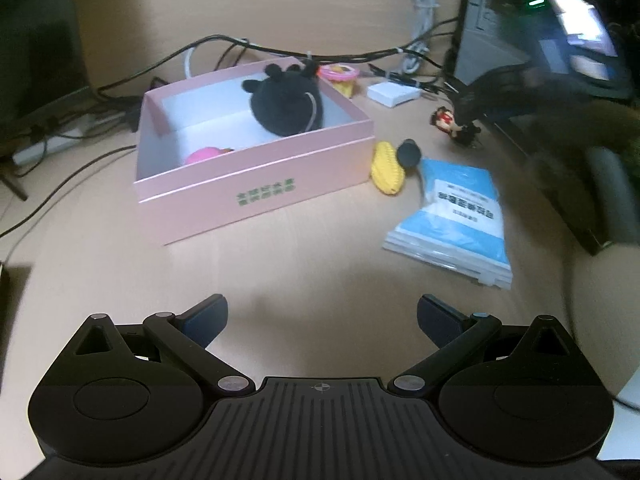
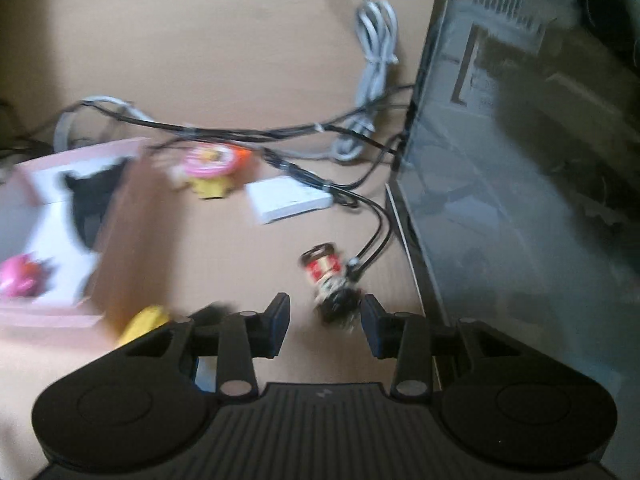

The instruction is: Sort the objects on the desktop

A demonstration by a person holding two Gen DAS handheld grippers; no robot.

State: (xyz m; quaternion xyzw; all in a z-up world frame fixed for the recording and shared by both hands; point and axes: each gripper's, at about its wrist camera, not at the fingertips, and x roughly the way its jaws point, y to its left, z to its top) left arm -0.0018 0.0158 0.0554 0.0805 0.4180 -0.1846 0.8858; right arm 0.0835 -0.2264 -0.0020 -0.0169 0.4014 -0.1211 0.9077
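While the left gripper (image 1: 322,316) hovers with jaws spread wide and empty, a pink box (image 1: 256,184) holding a black plush toy (image 1: 286,102) sits ahead of them. Partly parted and gripping nothing, the right gripper (image 2: 325,322) frames a small figurine (image 2: 334,286) lying between its fingertips.
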